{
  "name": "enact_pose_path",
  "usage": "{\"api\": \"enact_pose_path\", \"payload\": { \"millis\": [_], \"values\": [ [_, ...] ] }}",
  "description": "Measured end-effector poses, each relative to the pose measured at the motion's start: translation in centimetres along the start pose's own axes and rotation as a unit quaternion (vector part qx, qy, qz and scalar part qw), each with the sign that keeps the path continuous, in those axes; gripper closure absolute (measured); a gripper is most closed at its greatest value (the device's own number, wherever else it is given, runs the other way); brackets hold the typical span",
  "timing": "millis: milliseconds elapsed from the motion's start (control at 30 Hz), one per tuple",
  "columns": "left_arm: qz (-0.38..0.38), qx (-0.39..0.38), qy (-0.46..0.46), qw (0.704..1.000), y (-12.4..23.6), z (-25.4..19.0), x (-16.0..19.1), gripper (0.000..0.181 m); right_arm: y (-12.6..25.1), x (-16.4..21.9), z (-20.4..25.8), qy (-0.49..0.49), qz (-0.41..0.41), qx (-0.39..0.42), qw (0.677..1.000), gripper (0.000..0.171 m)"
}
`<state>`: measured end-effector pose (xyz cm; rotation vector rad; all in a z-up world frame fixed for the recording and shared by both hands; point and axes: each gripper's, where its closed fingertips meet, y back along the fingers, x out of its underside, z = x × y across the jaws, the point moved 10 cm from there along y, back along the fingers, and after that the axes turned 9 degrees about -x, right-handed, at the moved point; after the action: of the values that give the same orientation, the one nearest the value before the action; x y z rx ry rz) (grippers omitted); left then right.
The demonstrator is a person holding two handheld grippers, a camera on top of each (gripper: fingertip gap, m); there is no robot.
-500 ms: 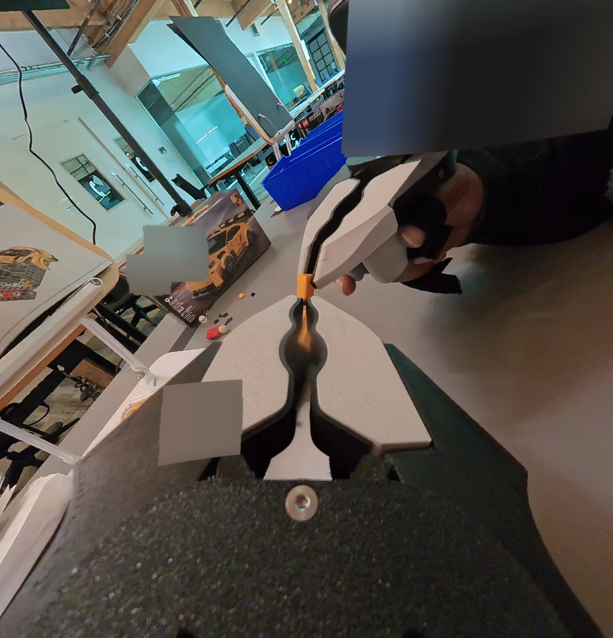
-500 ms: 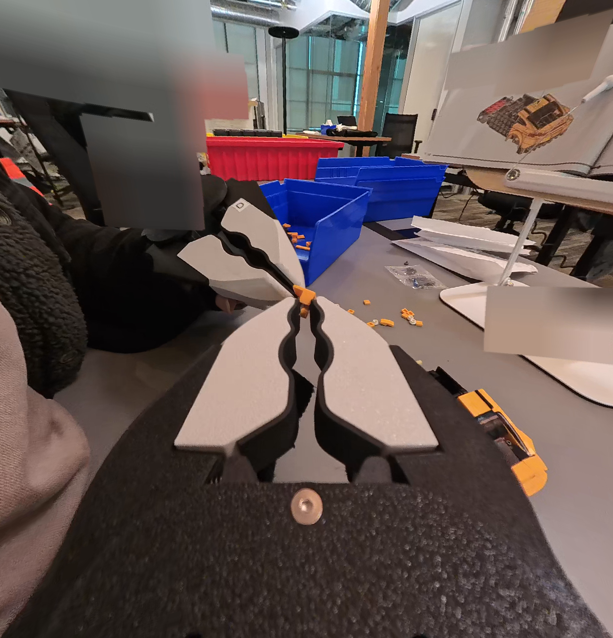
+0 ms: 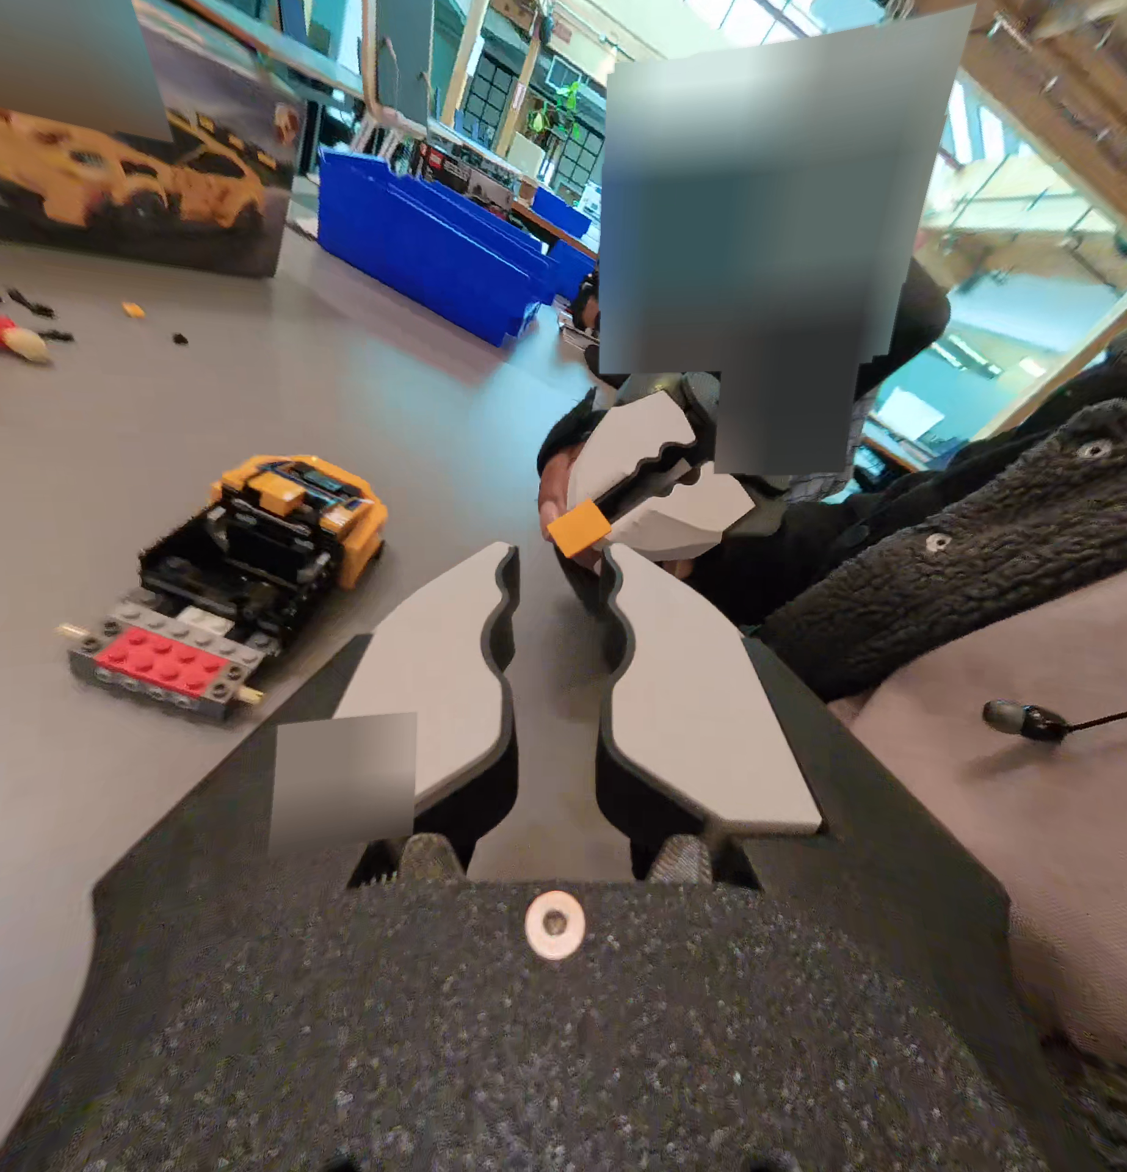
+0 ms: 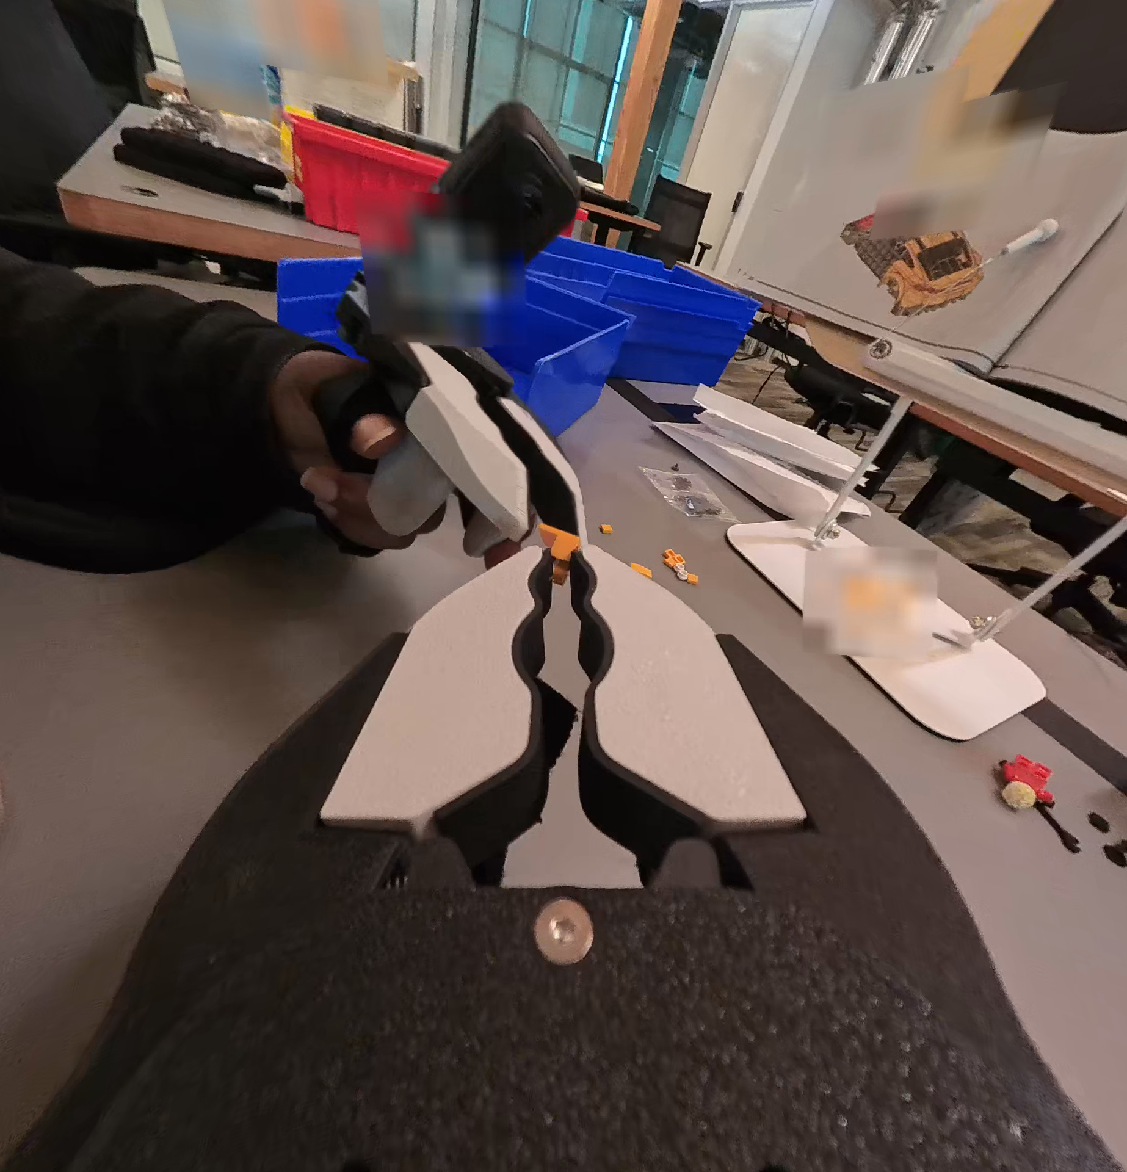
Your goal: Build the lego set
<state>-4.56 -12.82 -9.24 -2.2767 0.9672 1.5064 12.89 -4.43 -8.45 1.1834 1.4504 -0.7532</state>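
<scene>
small orange lego piece (image 4: 562, 550) pinched between right jaws' tips, off the table; half-built orange-black car (image 3: 244, 571) with red plate, left of left jaws.

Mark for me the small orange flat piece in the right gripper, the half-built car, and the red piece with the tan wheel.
Small orange flat piece (image 3: 579, 527): left wrist view, top face.
Half-built orange and black car (image 3: 244, 571): left wrist view, black middle.
Red piece with tan wheel (image 4: 1027, 777): right wrist view, red body.

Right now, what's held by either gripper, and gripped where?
Right gripper pinches the small orange piece by one end at its fingertips. Left gripper is open, holding nothing.
</scene>
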Motion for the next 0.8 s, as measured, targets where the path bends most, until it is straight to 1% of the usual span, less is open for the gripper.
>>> {"api": "enact_pose_path", "payload": {
  "millis": [167, 333, 400, 567, 700, 800],
  "values": [
    [0.024, 0.013, 0.036, 0.999, -0.35, 0.25, 0.45, 0.163, -0.14, -0.08, 0.47, 0.031, 0.004, 0.000, 1.000, 0.166],
    [0.042, 0.013, 0.028, 0.999, -0.53, 0.17, 0.76, 0.180, -0.17, -0.15, 0.67, 0.042, 0.000, -0.005, 0.999, 0.166],
    [0.037, 0.024, 0.034, 0.998, -0.46, 0.14, 0.71, 0.179, -0.20, -0.08, 0.64, 0.047, 0.004, 0.002, 0.999, 0.166],
    [0.022, 0.044, 0.064, 0.997, -0.27, 0.33, 0.52, 0.168, -0.27, 0.09, 0.60, 0.049, 0.010, 0.004, 0.999, 0.166],
    [0.028, 0.053, 0.072, 0.996, -0.41, 0.26, 0.64, 0.168, -0.37, 0.17, 0.69, 0.055, 0.015, 0.003, 0.998, 0.166],
    [0.030, 0.064, 0.085, 0.994, -0.48, 0.28, 0.70, 0.164, -0.47, 0.24, 0.79, 0.067, 0.022, 0.007, 0.998, 0.166]
  ]
}}
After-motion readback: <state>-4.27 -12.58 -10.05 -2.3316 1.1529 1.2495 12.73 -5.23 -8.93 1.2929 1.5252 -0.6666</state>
